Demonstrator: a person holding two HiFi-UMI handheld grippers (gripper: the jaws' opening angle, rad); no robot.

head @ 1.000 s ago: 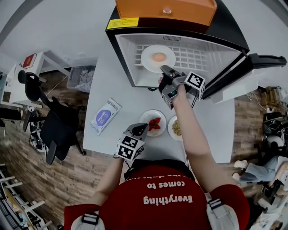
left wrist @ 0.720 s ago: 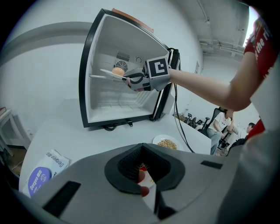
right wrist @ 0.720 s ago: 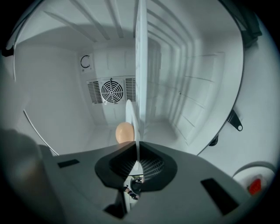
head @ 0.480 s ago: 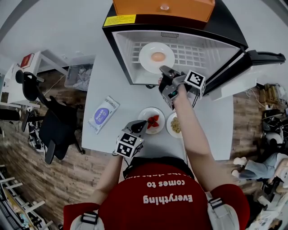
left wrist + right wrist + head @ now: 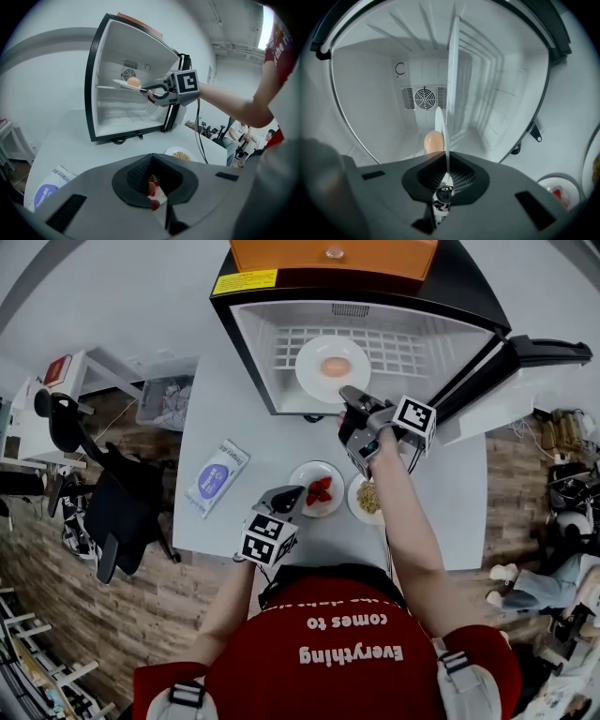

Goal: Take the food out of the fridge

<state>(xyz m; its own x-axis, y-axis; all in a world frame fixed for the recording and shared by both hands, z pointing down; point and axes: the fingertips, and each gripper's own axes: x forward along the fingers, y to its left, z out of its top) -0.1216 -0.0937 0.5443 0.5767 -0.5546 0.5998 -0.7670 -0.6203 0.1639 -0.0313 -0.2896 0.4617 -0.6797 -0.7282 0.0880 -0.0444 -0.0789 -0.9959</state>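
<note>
The small fridge stands open on the white table. A white plate with an egg lies on its wire shelf. My right gripper is shut on that plate's near rim, at the fridge mouth. The right gripper view shows the plate edge-on between the jaws, with the egg beside it. My left gripper is low over the table, shut on the left rim of a plate of strawberries; the berries show right at its jaws.
A plate of noodles sits right of the strawberries, under my right forearm. A blue-and-white wipes pack lies at the table's left. The fridge door swings out to the right. Chairs and a bin stand left of the table.
My right gripper has drawn the egg plate a little toward the fridge's front edge. The left gripper and the strawberry plate have stayed put.
</note>
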